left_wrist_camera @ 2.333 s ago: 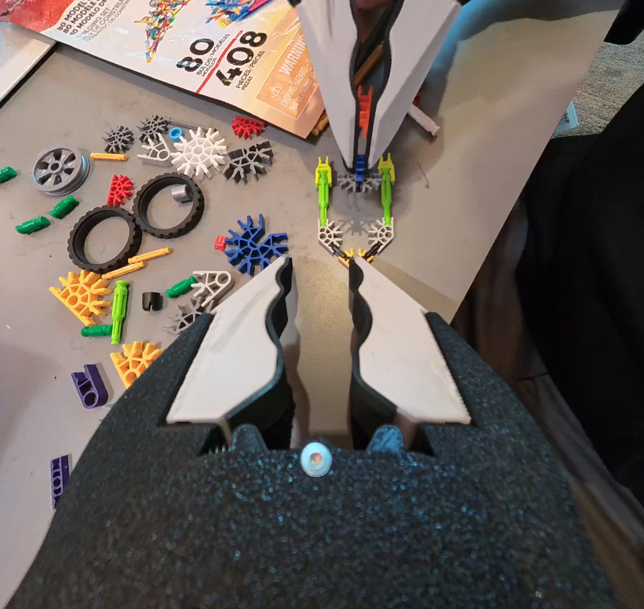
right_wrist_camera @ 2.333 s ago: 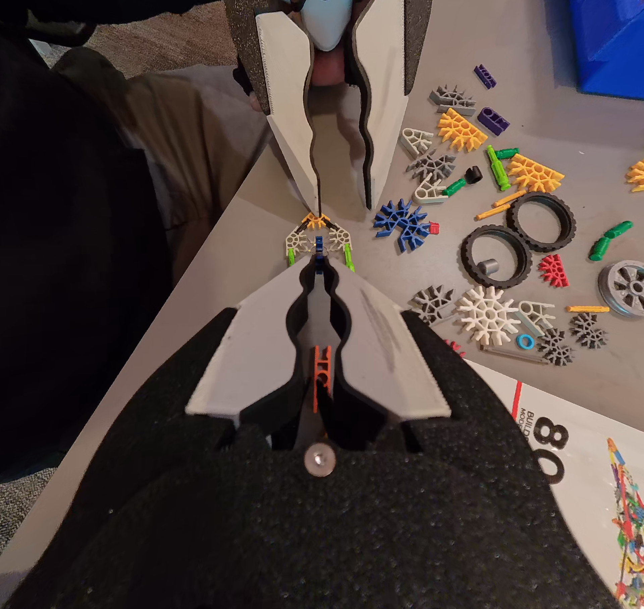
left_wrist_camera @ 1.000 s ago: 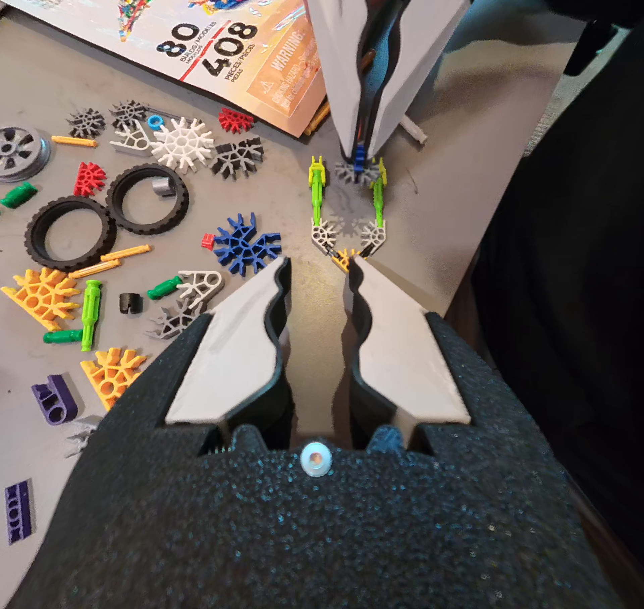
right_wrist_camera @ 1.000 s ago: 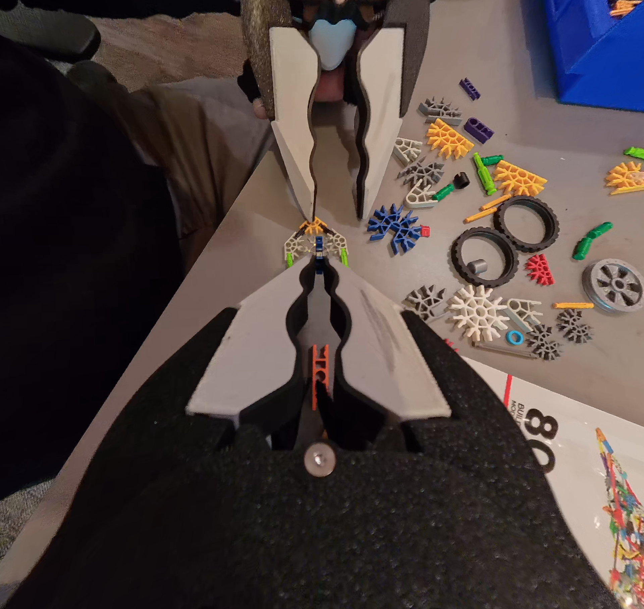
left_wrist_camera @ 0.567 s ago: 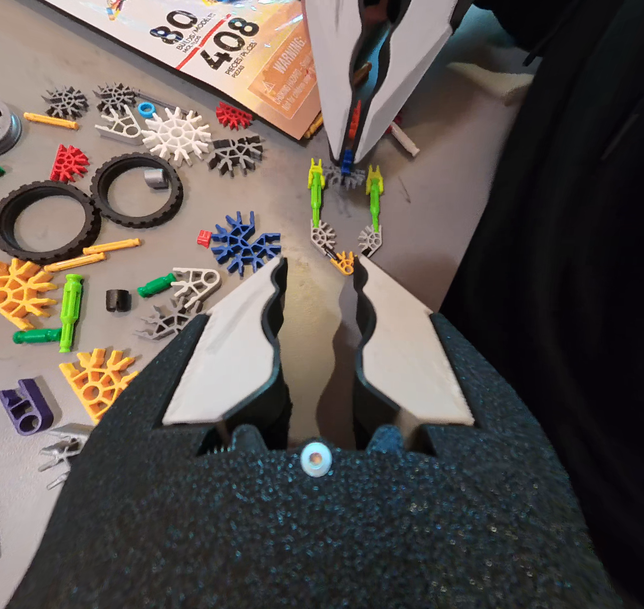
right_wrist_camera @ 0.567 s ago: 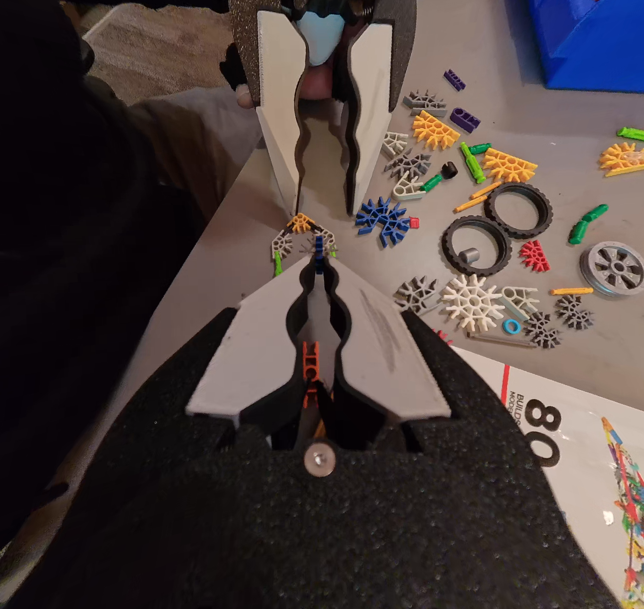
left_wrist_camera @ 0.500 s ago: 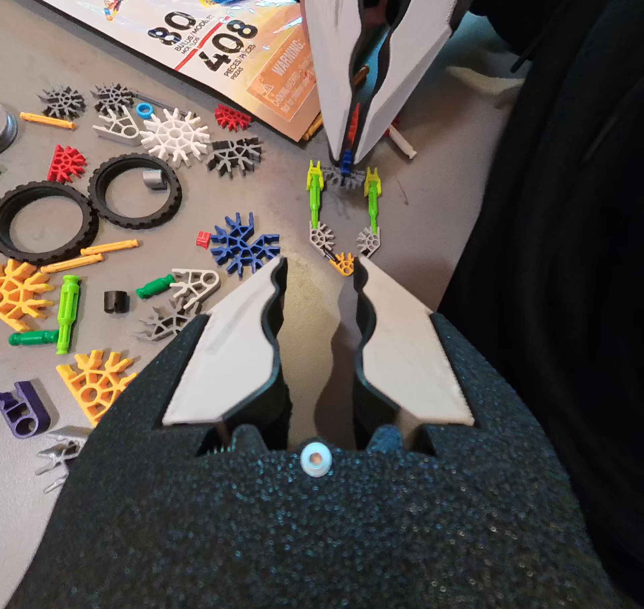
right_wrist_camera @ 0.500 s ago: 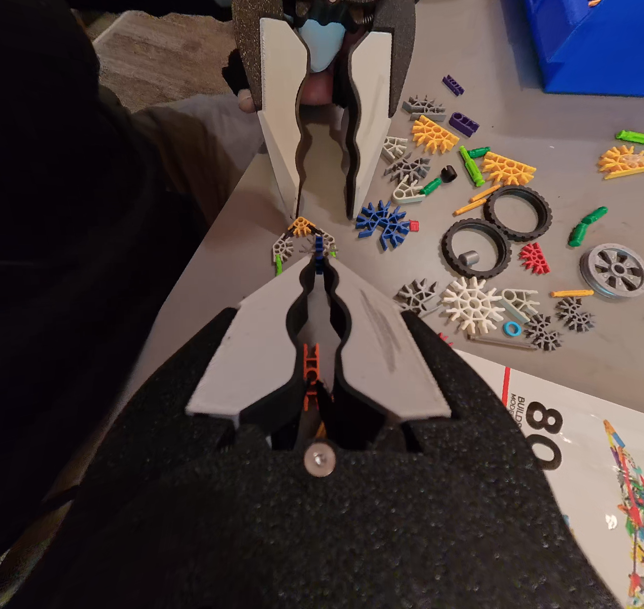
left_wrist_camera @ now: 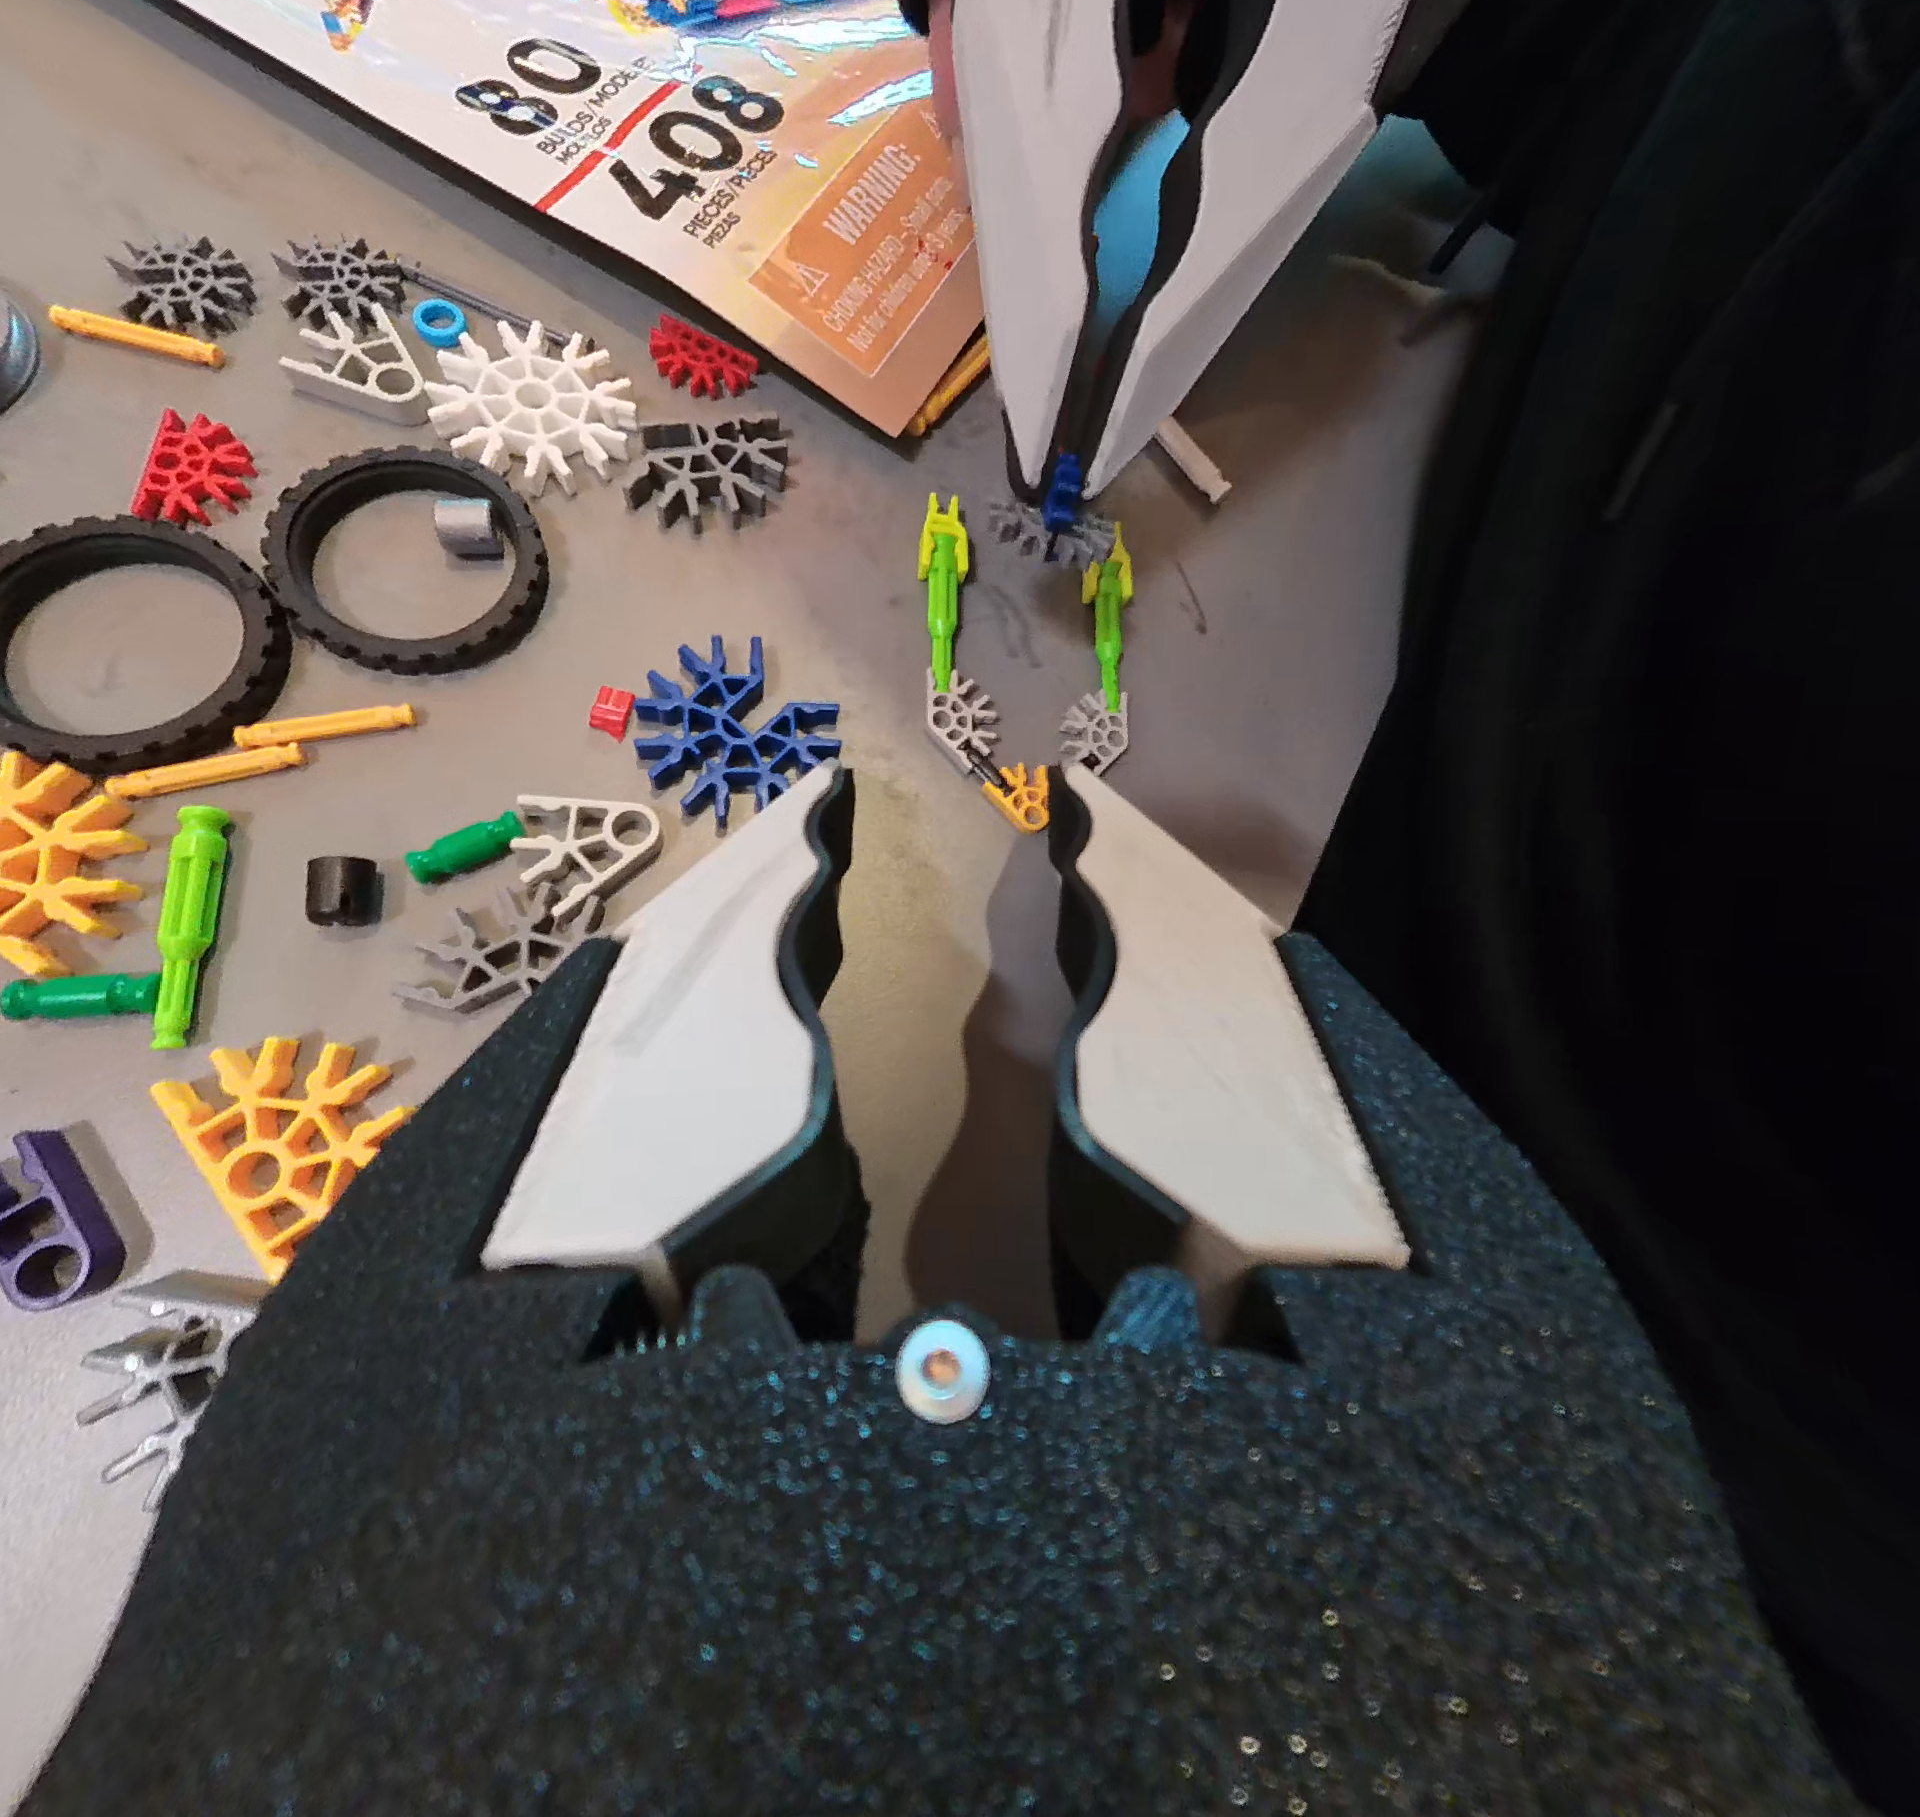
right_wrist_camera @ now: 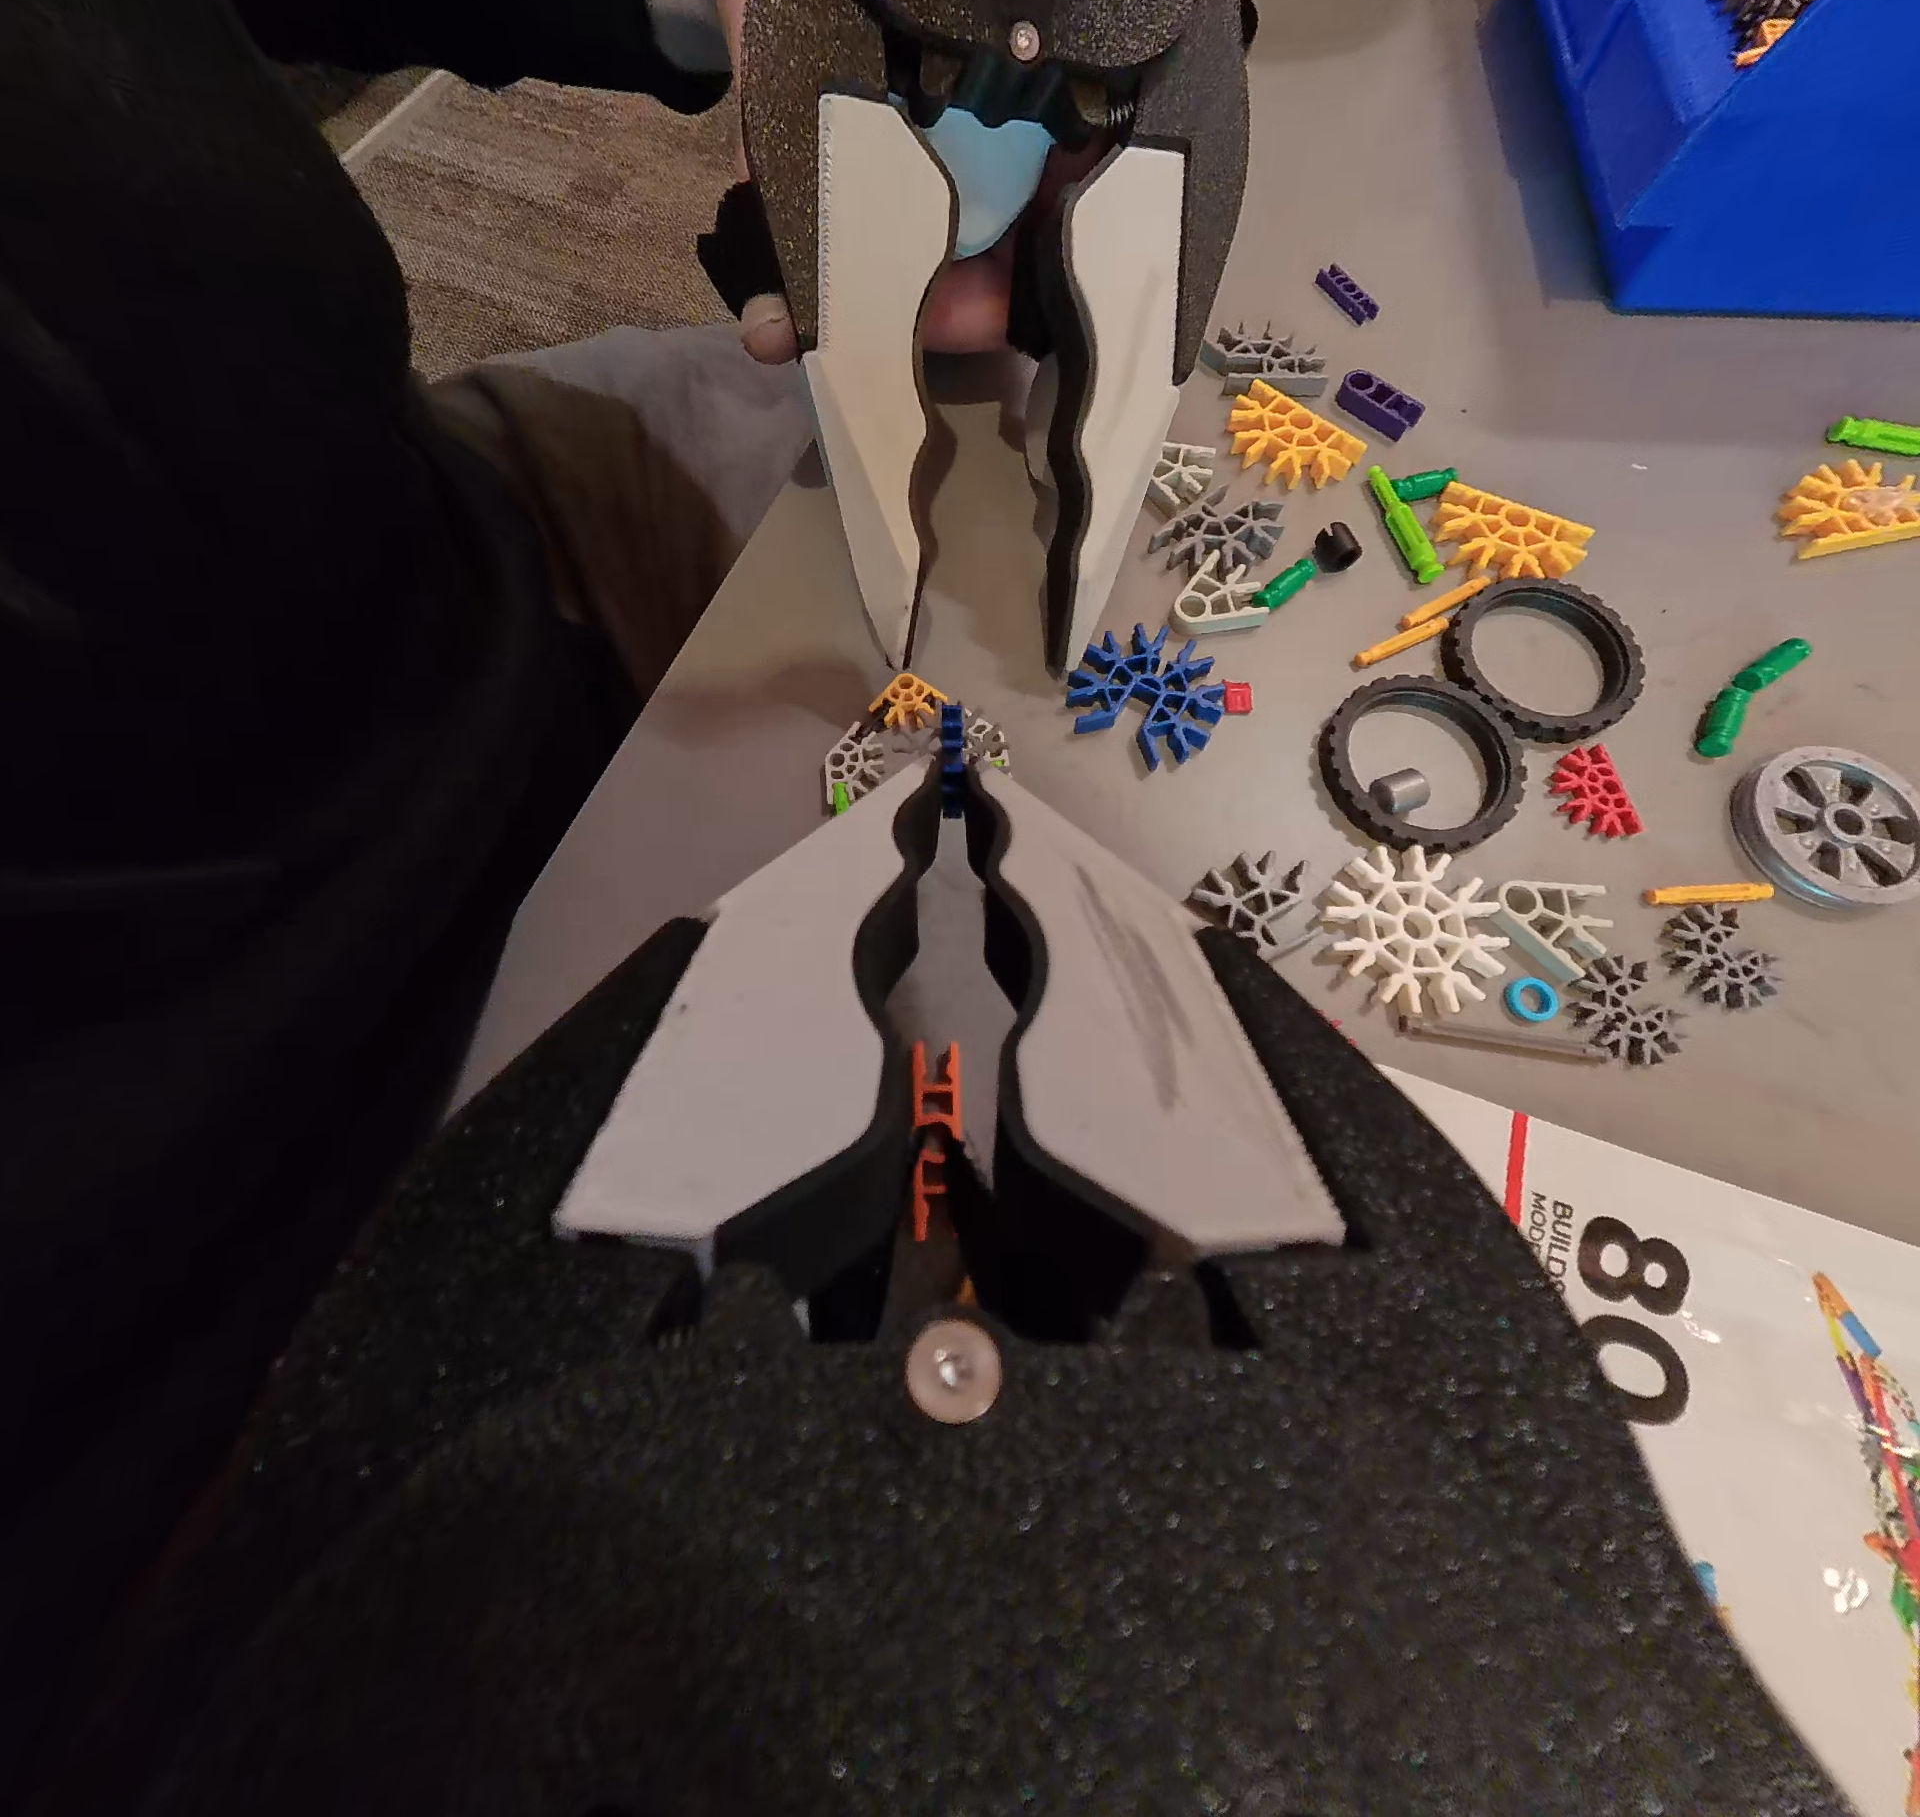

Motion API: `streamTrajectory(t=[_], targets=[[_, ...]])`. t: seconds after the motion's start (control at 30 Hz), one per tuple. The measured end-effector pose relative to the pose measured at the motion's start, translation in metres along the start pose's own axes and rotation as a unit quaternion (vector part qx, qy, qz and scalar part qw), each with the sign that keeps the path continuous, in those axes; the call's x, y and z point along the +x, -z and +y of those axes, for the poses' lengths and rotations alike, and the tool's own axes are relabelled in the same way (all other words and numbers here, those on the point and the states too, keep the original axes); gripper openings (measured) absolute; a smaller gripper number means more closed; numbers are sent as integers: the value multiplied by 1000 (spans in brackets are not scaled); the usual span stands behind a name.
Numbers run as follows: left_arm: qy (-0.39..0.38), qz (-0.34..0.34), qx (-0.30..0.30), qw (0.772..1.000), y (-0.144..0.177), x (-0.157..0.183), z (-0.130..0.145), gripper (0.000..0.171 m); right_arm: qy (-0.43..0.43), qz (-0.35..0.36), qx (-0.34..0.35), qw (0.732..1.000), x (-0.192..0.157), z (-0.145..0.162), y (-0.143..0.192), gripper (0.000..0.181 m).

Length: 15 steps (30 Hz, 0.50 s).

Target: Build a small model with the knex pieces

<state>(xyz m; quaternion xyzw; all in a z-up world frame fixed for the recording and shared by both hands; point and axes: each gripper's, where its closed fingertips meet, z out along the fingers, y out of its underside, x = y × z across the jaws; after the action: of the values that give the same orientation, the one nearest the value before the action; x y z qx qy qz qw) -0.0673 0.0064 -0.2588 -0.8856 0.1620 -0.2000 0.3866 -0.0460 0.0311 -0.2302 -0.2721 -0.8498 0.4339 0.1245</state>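
The right gripper (right_wrist_camera: 948, 780) pinches a blue piece (left_wrist_camera: 1062, 502) at the far end of a small rod-and-connector frame (left_wrist_camera: 1023, 666) near the grey table's (left_wrist_camera: 852, 562) edge. The left gripper (left_wrist_camera: 948, 801), jaws parted and empty, hovers at the frame's yellow connector (left_wrist_camera: 1023, 799). Only the right wrist view shows a blue bin (right_wrist_camera: 1756, 105) and an orange piece (right_wrist_camera: 933, 1123) between the fingers; its attachment is hidden.

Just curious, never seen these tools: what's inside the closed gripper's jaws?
The right gripper pinches a small blue piece at its tips, above the little assembly. Deeper between the fingers sits an orange rod; its lower end is hidden by the gripper body.
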Motion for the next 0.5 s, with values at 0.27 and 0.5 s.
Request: streamTrajectory(t=[0.27, 0.5], targets=[[1, 0, 8, 1000, 1, 0, -1, 36, 2, 0, 3, 1000, -1, -3, 0, 2], [-7, -13, 1, 1000, 0, -1, 1, 36, 1, -1, 2, 1000, -1, -2, 0, 2]])
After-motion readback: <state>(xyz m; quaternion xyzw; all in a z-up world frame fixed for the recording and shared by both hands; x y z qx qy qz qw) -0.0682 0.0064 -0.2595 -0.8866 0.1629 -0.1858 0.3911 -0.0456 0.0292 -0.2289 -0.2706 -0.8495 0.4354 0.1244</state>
